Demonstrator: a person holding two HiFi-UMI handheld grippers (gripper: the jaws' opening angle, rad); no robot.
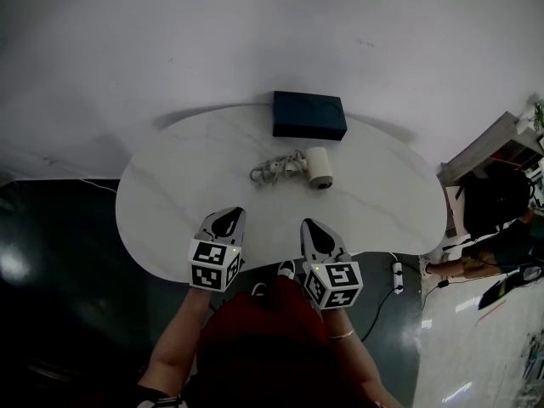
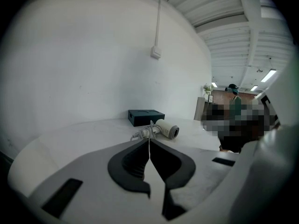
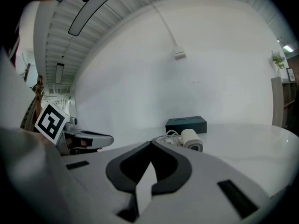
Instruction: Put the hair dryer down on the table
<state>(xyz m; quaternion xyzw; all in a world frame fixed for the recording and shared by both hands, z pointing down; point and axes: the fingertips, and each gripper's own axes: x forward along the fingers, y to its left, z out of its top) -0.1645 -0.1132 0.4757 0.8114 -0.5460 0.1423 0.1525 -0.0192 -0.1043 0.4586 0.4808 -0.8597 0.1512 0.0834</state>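
A cream hair dryer [image 1: 319,167] lies on its side on the white table [image 1: 170,194], its coiled cord [image 1: 274,170] bunched to its left. It also shows in the left gripper view as the hair dryer [image 2: 167,129] and in the right gripper view as the hair dryer [image 3: 192,139]. My left gripper [image 1: 227,218] hovers near the table's front edge, shut and empty. My right gripper [image 1: 309,228] is beside it, also shut with nothing held. Both are well short of the dryer.
A dark blue box [image 1: 308,115] sits behind the dryer near the wall. A power strip [image 1: 397,276] with a cable lies on the floor at the right. A shelf [image 1: 493,147] and a seated person [image 1: 497,228] are at the far right.
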